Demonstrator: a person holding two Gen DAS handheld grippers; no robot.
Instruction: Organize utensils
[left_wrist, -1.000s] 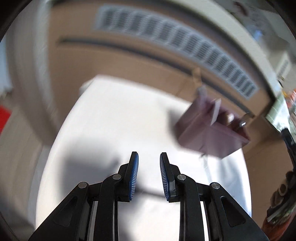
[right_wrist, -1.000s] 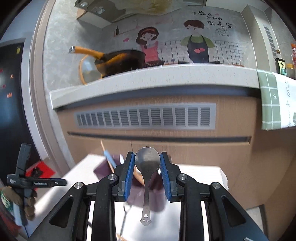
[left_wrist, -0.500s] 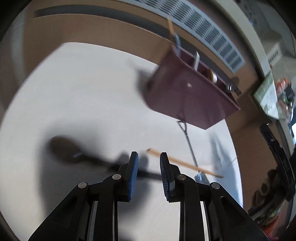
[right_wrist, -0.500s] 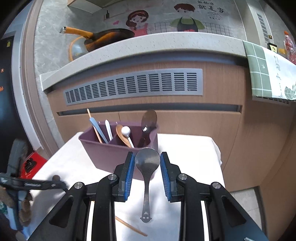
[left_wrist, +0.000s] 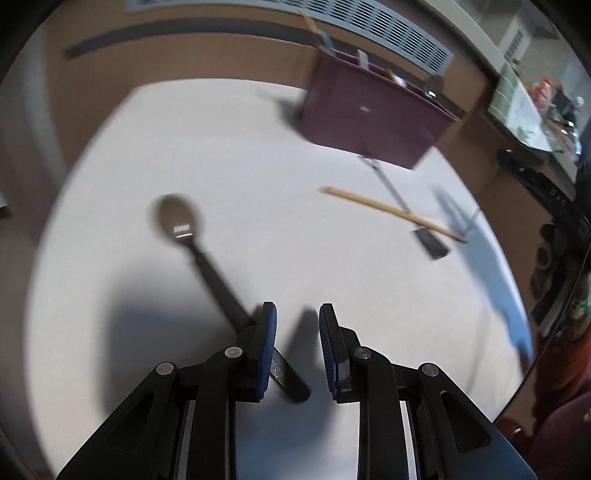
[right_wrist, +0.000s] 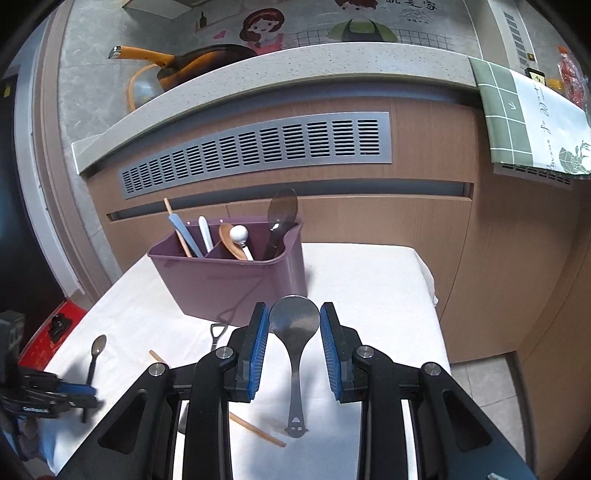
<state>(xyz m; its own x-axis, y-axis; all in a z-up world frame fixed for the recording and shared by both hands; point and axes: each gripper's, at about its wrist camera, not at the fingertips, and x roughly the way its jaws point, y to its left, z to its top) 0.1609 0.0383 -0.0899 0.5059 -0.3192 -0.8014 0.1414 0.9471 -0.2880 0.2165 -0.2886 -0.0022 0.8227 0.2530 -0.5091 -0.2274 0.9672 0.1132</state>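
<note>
white table (right_wrist: 369, 273) | purple holder (right_wrist: 236, 284) stands at its far side, utensils inside | right gripper (right_wrist: 294, 332) clenched on steel spoon (right_wrist: 294, 321) | left gripper (left_wrist: 297, 332) released, over handle of dark spoon (left_wrist: 181, 221) lying on table

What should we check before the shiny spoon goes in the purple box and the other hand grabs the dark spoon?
1. Metal spoon gripped by right gripper: ok.
2. Purple caddy upright: ok.
3. Right gripper over caddy's opening: not ok, short of it.
4. Left gripper open: ok.
5. Dark spoon handle centred between left fingers: not ok, it runs under one.
</note>
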